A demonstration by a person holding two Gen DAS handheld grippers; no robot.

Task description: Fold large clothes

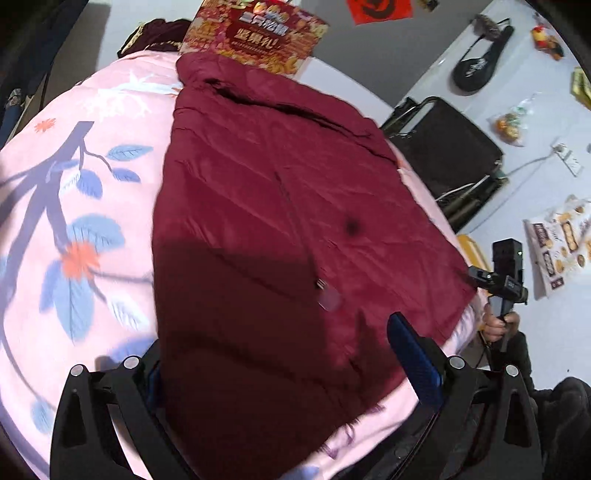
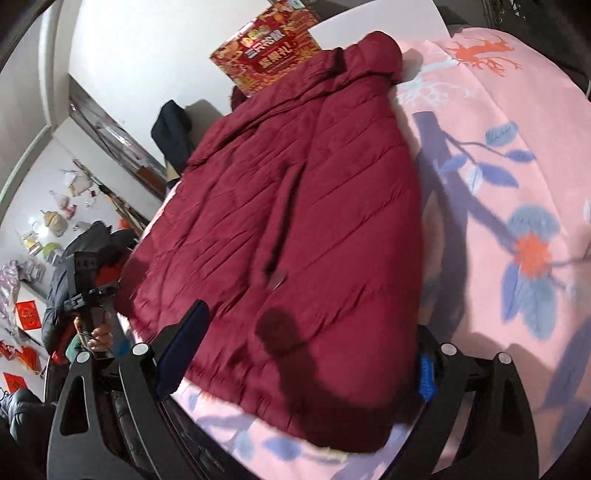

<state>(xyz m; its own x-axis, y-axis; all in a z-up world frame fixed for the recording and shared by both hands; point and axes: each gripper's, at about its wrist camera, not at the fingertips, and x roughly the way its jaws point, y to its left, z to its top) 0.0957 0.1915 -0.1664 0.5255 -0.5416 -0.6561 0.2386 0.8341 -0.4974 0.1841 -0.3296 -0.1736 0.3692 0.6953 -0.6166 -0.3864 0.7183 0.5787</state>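
A maroon puffer jacket (image 1: 295,221) lies flat on a pink flowered bedspread (image 1: 74,184), collar toward the far end and zip pull (image 1: 327,295) near the middle. My left gripper (image 1: 275,339) hangs open over the near hem, one blue-padded finger on each side. At the jacket's right edge a hand holds my right gripper (image 1: 484,278). In the right wrist view the jacket (image 2: 314,203) again fills the middle. My right gripper (image 2: 314,332) is open, its fingers straddling the hem. My left gripper (image 2: 92,291) shows at the far left, off the bed's edge.
A red printed gift box (image 1: 255,33) stands behind the collar. A black chair (image 1: 450,155) sits beside the bed, with a racket bag (image 1: 476,66) and snack packets (image 1: 561,240) on the pale floor. Dark clothing (image 2: 173,129) lies by the bed; the bedspread (image 2: 498,184) runs wide beside the jacket.
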